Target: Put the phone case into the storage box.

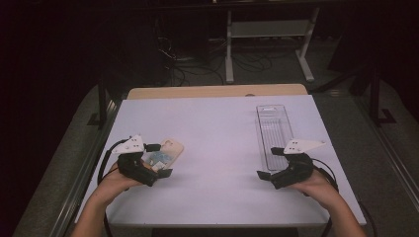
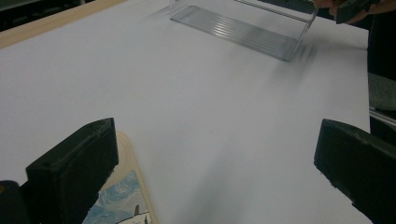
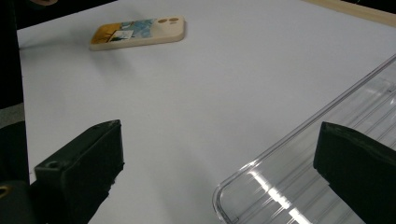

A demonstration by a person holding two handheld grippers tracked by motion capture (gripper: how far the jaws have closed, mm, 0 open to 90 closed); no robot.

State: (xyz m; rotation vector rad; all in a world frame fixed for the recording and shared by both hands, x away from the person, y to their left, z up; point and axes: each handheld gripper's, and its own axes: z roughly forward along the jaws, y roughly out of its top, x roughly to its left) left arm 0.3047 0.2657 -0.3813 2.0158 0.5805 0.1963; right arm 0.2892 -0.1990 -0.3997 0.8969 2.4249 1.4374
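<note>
A beige phone case (image 1: 167, 152) with a blue and yellow painted picture lies flat at the left of the white table (image 1: 217, 128). My left gripper (image 1: 159, 160) stands open over its near end; in the left gripper view the case (image 2: 126, 200) lies beside and under the left jaw, with nothing pressed between the jaws of the gripper (image 2: 215, 154). A long clear plastic tray (image 1: 274, 127) lies at the right. My right gripper (image 1: 269, 162) is open at its near end, and in the right gripper view the tray's corner (image 3: 303, 177) lies between the jaws of this gripper (image 3: 219, 158). The case (image 3: 137, 31) shows far off.
A wooden strip (image 1: 217, 91) runs along the table's far edge. Behind it stand a white shelf frame (image 1: 269, 29) and loose cables (image 1: 183, 64) on the floor. Dark metal posts (image 1: 102, 101) flank the table. The other hand (image 2: 355, 7) shows beyond the tray (image 2: 243, 28).
</note>
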